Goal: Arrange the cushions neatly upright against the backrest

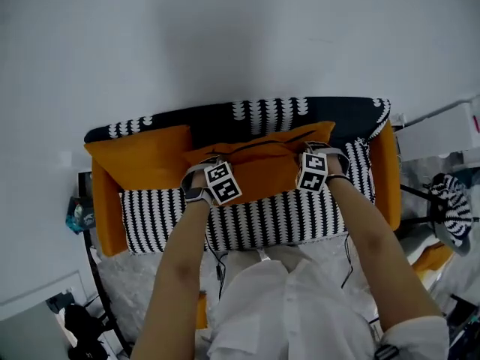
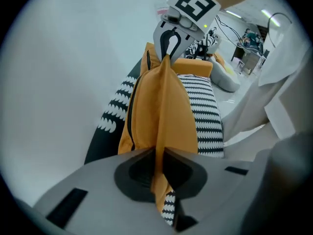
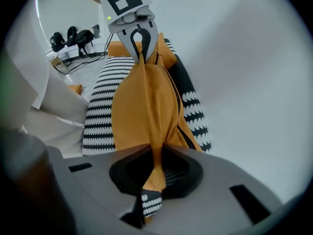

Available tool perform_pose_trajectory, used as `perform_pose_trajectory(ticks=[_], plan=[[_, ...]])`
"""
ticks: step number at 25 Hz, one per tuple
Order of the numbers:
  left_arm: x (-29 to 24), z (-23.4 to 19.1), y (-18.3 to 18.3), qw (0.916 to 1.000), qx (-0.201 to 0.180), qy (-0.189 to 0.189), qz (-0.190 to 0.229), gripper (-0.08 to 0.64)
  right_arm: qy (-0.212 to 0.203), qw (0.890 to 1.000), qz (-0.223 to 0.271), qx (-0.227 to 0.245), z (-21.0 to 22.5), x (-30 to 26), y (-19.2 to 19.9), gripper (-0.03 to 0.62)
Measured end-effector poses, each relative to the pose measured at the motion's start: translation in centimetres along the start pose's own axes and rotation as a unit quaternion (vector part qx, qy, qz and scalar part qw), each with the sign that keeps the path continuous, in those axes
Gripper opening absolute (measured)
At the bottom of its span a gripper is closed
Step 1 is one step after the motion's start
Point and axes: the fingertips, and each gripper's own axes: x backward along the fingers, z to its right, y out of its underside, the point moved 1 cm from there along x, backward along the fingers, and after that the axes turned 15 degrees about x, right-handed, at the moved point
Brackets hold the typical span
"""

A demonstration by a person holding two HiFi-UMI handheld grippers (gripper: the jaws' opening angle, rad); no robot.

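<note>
A small sofa (image 1: 255, 220) has a black-and-white patterned seat and backrest and orange armrests. One orange cushion (image 1: 139, 156) leans against the backrest at the left. A second orange cushion (image 1: 262, 163) is held over the seat's middle, stretched between both grippers. My left gripper (image 1: 212, 158) is shut on its left edge, and the fabric runs between the jaws (image 2: 157, 163). My right gripper (image 1: 316, 148) is shut on its right edge, pinching the fabric (image 3: 156, 160). Each gripper view looks along the cushion (image 2: 161, 102) (image 3: 144, 102) to the other gripper at its far end.
A plain white wall (image 1: 225, 36) rises right behind the backrest. A white unit (image 1: 442, 130) and a striped item on a stand (image 1: 451, 205) crowd the sofa's right side. A dark stand with a blue object (image 1: 79, 214) is at its left.
</note>
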Motion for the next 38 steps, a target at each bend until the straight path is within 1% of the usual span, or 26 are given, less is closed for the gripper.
perform_pose_trajectory(ticks=[4, 7, 9, 12, 15, 17, 20, 23, 24, 25, 27, 28, 30, 32, 33, 34, 35, 36, 38], plan=[[-1.2, -2.2, -4.2, 0.9996, -0.019, -0.019, 0.0, 0.035, 0.022, 1.0, -0.007, -0.017, 2.1, -0.3, 3.5, 0.034], [-1.9, -3.9, -5.5, 0.9987, -0.036, -0.036, -0.006, 0.04, 0.021, 0.999, -0.002, -0.025, 3.0, -1.4, 4.5, 0.035], [-2.6, -4.7, -5.5, 0.9982, -0.04, -0.042, -0.014, 0.04, 0.018, 0.999, 0.002, -0.027, 3.1, -2.6, 4.5, 0.037], [-3.9, -5.7, -4.6, 0.998, -0.036, -0.044, -0.028, 0.046, 0.01, 1.0, 0.007, -0.027, 3.1, -4.5, 3.9, 0.041], [-5.4, -6.0, -3.5, 0.9981, -0.028, -0.036, -0.041, 0.055, -0.011, 1.0, 0.008, -0.019, 2.4, -6.3, 3.3, 0.049], [-6.2, -5.7, -2.9, 0.9987, -0.014, -0.03, -0.04, 0.06, -0.019, 1.0, 0.008, -0.017, 1.8, -7.2, 3.2, 0.054], [-6.7, -5.8, -2.6, 0.9988, 0.005, -0.042, -0.025, 0.06, -0.013, 0.999, 0.011, -0.028, 1.7, -7.7, 3.2, 0.052], [-6.9, -6.0, -2.7, 0.9983, 0.007, -0.055, -0.02, 0.064, -0.01, 0.999, 0.015, -0.037, 1.9, -7.8, 3.3, 0.071], [-6.8, -6.0, -2.8, 0.998, 0.007, -0.059, -0.019, 0.072, -0.009, 0.999, 0.018, -0.044, 2.0, -7.7, 3.3, 0.083], [-6.7, -6.1, -2.9, 0.9977, 0.008, -0.065, -0.016, 0.095, -0.007, 0.998, 0.023, -0.055, 2.3, -7.6, 3.2, 0.102], [-6.4, -6.2, -3.3, 0.9969, 0.02, -0.076, -0.005, 0.187, 0.002, 0.996, 0.033, -0.084, 2.9, -7.1, 3.2, 0.159], [-6.1, -6.3, -3.7, 0.9963, 0.032, -0.08, 0.004, 0.215, 0.007, 0.994, 0.037, -0.1, 3.3, -6.8, 3.2, 0.177], [-5.1, -6.3, -4.6, 0.9939, 0.065, -0.082, 0.033, 0.231, 0.019, 0.991, 0.043, -0.125, 4.0, -5.9, 3.3, 0.195], [-3.5, -6.2, -5.5, 0.9885, 0.105, -0.084, 0.069, 0.245, 0.034, 0.986, 0.053, -0.153, 4.5, -4.9, 3.4, 0.202], [-2.6, -6.3, -5.8, 0.9838, 0.13, -0.086, 0.088, 0.246, 0.043, 0.982, 0.062, -0.174, 4.8, -4.2, 3.5, 0.202], [-1.6, -6.5, -6.2, 0.9774, 0.158, -0.088, 0.11, 0.247, 0.052, 0.975, 0.074, -0.202, 5.2, -3.4, 3.6, 0.202], [-0.6, -6.7, -6.5, 0.9689, 0.189, -0.087, 0.134, 0.245, 0.062, 0.965, 0.091, -0.237, 5.7, -2.5, 3.7, 0.202], [0.5, -6.8, -6.8, 0.9585, 0.222, -0.084, 0.158, 0.242, 0.075, 0.951, 0.11, -0.278, 6.2, -1.4, 4.0, 0.201], [2.5, -6.8, -7.1, 0.9341, 0.28, -0.074, 0.209, 0.237, 0.102, 0.916, 0.148, -0.36, 6.7, 1.0, 4.8, 0.201]])
